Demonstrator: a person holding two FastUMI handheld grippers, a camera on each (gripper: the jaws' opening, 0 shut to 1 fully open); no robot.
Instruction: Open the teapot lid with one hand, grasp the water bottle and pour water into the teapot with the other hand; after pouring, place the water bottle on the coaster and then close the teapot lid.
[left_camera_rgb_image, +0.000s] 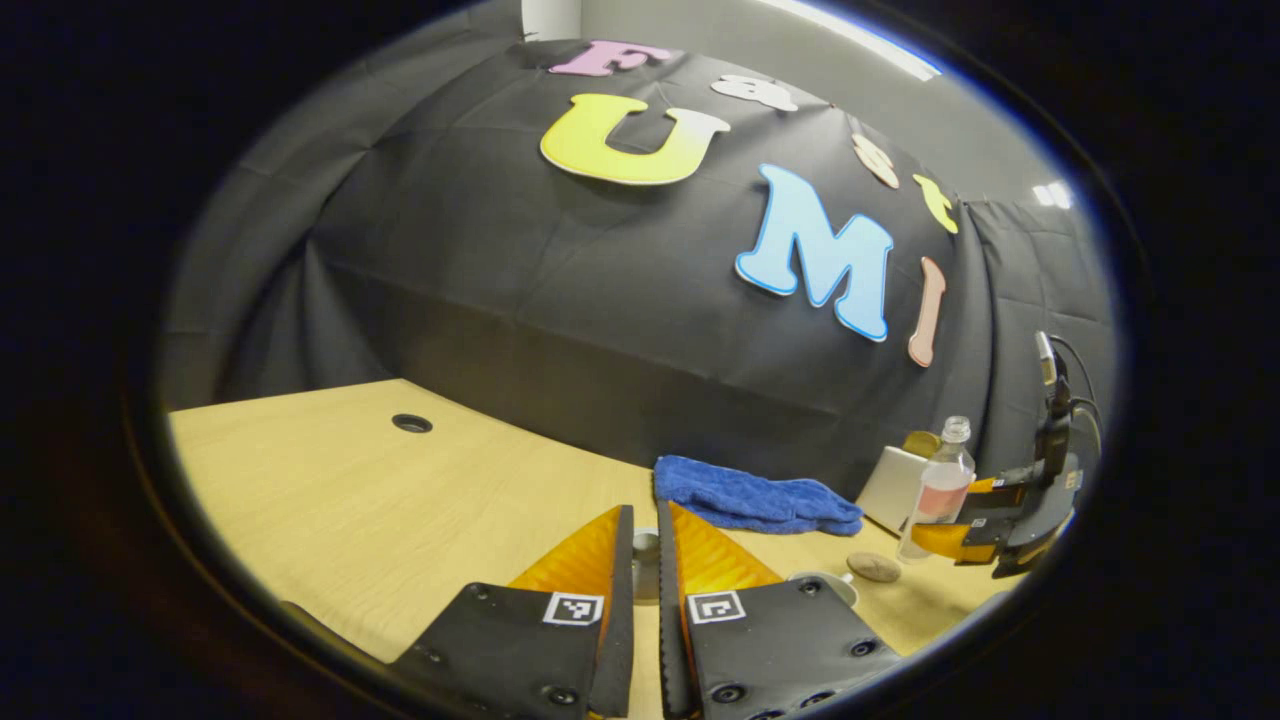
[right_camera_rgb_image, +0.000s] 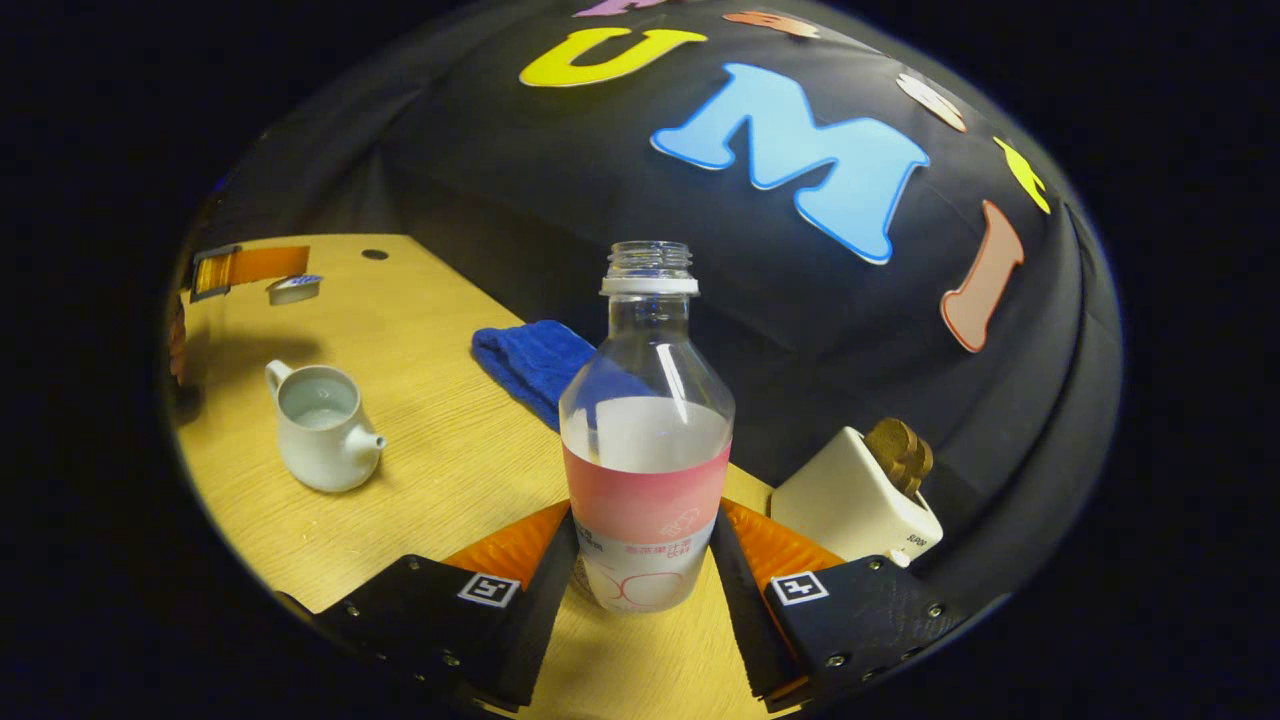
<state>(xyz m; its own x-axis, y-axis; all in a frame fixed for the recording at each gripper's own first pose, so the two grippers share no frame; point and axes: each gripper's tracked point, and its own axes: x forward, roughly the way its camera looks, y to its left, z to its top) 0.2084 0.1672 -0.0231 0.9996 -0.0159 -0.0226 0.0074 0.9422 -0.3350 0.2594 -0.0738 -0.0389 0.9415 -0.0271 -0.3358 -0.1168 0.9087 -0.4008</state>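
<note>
The right hand-held gripper (right_camera_rgb_image: 645, 570) has its fingers closed against both sides of the bottle (right_camera_rgb_image: 646, 440), low on the body at the label, so it is clamped on it. The bottle stands upright on the desk (right_camera_rgb_image: 440, 470), long axis vertical, cap off, partly full. The teapot (right_camera_rgb_image: 320, 425) sits to the left of the bottle in the right gripper view, well apart from it, with its top open, some water visible inside and its spout pointing toward the bottle side. By my reading, the bottle either has to travel left to the teapot or has just come from it; the pictures do not settle which. The left hand-held gripper (left_camera_rgb_image: 646, 560) has its fingers nearly together on a small pale knob, apparently the lid (left_camera_rgb_image: 646, 555), held up off the desk. In the right gripper view the lid (right_camera_rgb_image: 293, 289) shows at that gripper's tip beyond the teapot. A round coaster (left_camera_rgb_image: 874, 566) lies just beside the bottle in the left gripper view, between it and the teapot. A blue cloth (right_camera_rgb_image: 535, 365) lies behind. The bottle's pink label carries print too small to make out; the white box (right_camera_rgb_image: 850, 500) bears writing I cannot read.
</note>
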